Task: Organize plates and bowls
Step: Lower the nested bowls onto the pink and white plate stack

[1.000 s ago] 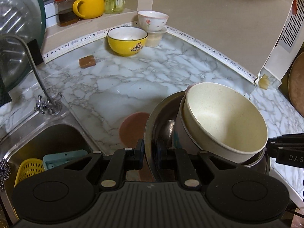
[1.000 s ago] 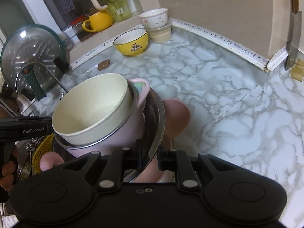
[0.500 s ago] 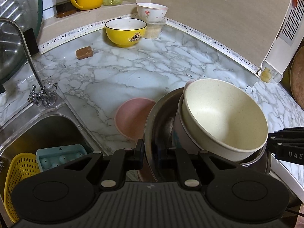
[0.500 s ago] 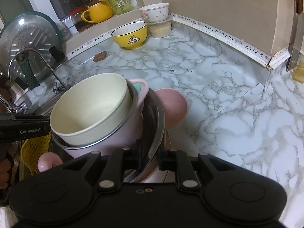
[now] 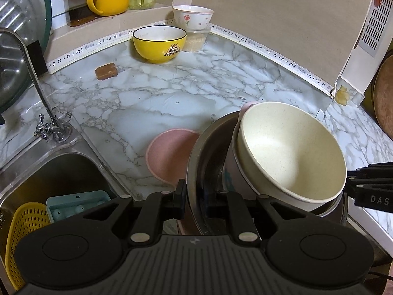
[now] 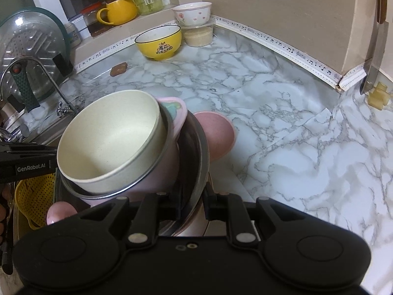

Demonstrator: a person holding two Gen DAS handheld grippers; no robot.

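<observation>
A steel bowl [image 5: 203, 152] [image 6: 196, 152] hangs tilted above the marble counter. Nested in it is a pink bowl [image 6: 159, 172] with an ear handle, and a cream bowl [image 5: 289, 150] [image 6: 110, 142] sits inside that one. My left gripper [image 5: 196, 199] is shut on the steel rim at one side, and my right gripper [image 6: 194, 201] is shut on the rim opposite. Below the stack a pink dish [image 5: 169, 154] [image 6: 218, 135] lies on the counter. A yellow bowl [image 5: 159, 44] [image 6: 159, 43] and a white bowl [image 5: 192, 17] [image 6: 192, 13] stand in the far corner.
The sink [image 5: 61, 167] at left holds a yellow strainer [image 5: 22, 223] and a teal tray [image 5: 73, 204], beside a faucet [image 5: 36, 78]. A brown bar [image 5: 106, 71] lies on the counter. A knife [image 6: 375, 56] hangs at right. A yellow mug [image 5: 108, 0] stands on the ledge.
Both grips are unchanged and the stack has hardly shifted. More of the pink dish on the counter shows beyond the steel rim than a second ago.
</observation>
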